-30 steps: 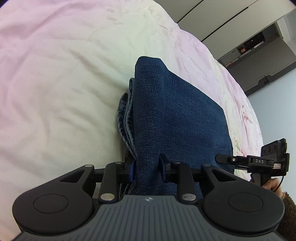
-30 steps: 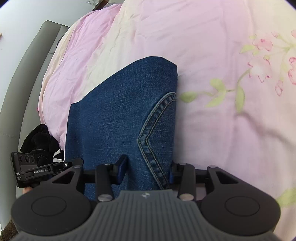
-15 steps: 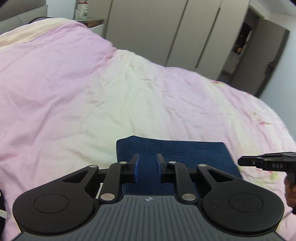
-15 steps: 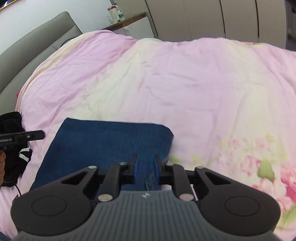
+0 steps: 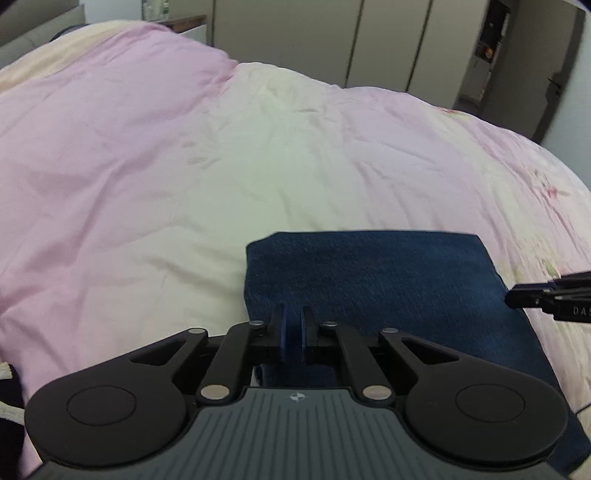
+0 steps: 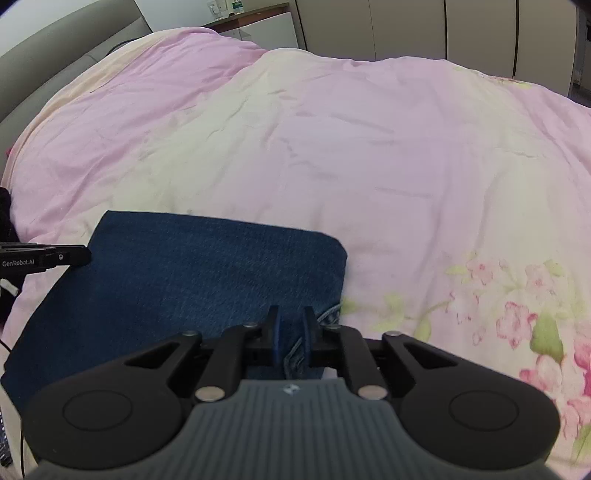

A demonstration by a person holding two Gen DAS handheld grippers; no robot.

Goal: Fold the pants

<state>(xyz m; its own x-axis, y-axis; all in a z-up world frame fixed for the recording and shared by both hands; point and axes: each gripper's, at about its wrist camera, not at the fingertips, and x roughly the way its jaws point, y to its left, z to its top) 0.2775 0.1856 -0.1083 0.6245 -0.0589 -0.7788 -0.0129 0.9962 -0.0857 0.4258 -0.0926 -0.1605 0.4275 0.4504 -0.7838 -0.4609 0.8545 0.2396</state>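
Observation:
The dark blue jeans [image 5: 384, 280] lie folded in a flat rectangle on the pink and cream duvet [image 5: 184, 147]. My left gripper [image 5: 293, 325] is shut on the near left edge of the jeans. In the right wrist view the jeans [image 6: 192, 273] show stitched seams by the fingers, and my right gripper [image 6: 291, 328] is shut on their near right edge. The right gripper's tip [image 5: 546, 295] shows at the right of the left wrist view. The left gripper's tip [image 6: 48, 256] shows at the left of the right wrist view.
The duvet [image 6: 369, 147] covers a wide bed, with a pink flower print [image 6: 517, 321] at the right. A grey headboard [image 6: 55, 55] and a bedside table [image 6: 258, 22] stand at the far left. Wardrobe doors [image 5: 388, 40] line the back wall. A dark garment [image 6: 5, 221] lies at the left edge.
Both grippers have closed from wide open to shut on the near edge of the jeans. The views have tilted up from looking down on the jeans to looking across the bed.

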